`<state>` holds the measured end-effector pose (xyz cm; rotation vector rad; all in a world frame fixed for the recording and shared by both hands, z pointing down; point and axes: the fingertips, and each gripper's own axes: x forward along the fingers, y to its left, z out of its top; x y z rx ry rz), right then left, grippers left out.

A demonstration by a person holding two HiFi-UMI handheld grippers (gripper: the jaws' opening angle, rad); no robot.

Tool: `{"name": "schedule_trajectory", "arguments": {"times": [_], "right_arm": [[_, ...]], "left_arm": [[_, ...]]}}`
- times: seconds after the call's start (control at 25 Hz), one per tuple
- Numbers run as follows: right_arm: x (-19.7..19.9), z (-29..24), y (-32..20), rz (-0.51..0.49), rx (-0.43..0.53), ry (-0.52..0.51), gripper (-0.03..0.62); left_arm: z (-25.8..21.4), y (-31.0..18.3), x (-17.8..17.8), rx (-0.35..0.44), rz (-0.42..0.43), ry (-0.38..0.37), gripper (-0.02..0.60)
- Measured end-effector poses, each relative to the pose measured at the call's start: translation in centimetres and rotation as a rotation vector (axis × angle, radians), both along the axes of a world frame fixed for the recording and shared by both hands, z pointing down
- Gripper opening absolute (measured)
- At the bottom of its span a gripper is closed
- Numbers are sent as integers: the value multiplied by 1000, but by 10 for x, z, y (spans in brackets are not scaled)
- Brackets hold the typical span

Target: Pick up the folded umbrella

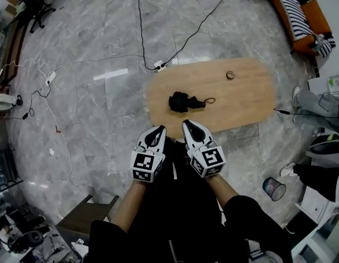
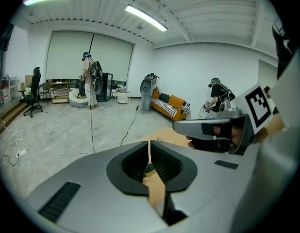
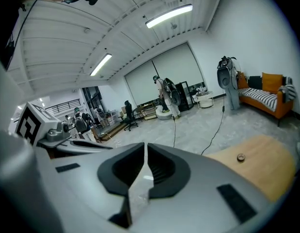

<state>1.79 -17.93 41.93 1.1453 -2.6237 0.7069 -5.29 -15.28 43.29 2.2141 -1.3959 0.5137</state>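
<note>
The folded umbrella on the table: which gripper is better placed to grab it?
Probably the right gripper: its tip is nearer the umbrella than the left gripper. Both have jaws shut, so either must open first.

head view: high above the person, facing steeply down; the wooden table (image 1: pixel 246 106) lies mid-frame, well below.
left gripper view: rides on the left gripper (image 2: pixel 149 147), close behind its jaws, facing over the table's near edge into the room.
right gripper view: same seat on the right gripper (image 3: pixel 146 148), the table at its right.
shared: all three show the table and the orange sofa (image 1: pixel 317 16); each gripper view catches the other gripper at its side.
</note>
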Motion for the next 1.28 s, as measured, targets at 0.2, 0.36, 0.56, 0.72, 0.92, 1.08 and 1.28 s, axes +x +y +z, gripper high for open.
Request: {"name": "schedule_trajectory", "arguments": {"times": [0.2, 0.36, 0.56, 0.72, 0.92, 1.08, 1.28], "right_arm": [[-13, 4, -10, -51, 14, 24, 93], [-15, 8, -14, -73, 35, 58, 163], [-17, 15, -21, -87, 48, 40, 241], [-16, 22, -23, -122, 92, 115, 265], [-18, 37, -25, -207, 165, 229, 276], [-18, 50, -30, -214, 154, 240, 276], [-17, 67, -37, -221, 144, 271, 276]], "left_arm": [[7, -14, -6, -7, 15, -2, 25], [12, -16, -11, -21, 7, 4, 25], [21, -20, -18, -32, 6, 5, 25], [24, -23, -19, -35, 8, 10, 25], [31, -28, -16, -23, 28, 8, 25], [37, -34, -17, -28, 46, -2, 25], [49, -36, -25, -40, 37, -12, 25]]}}
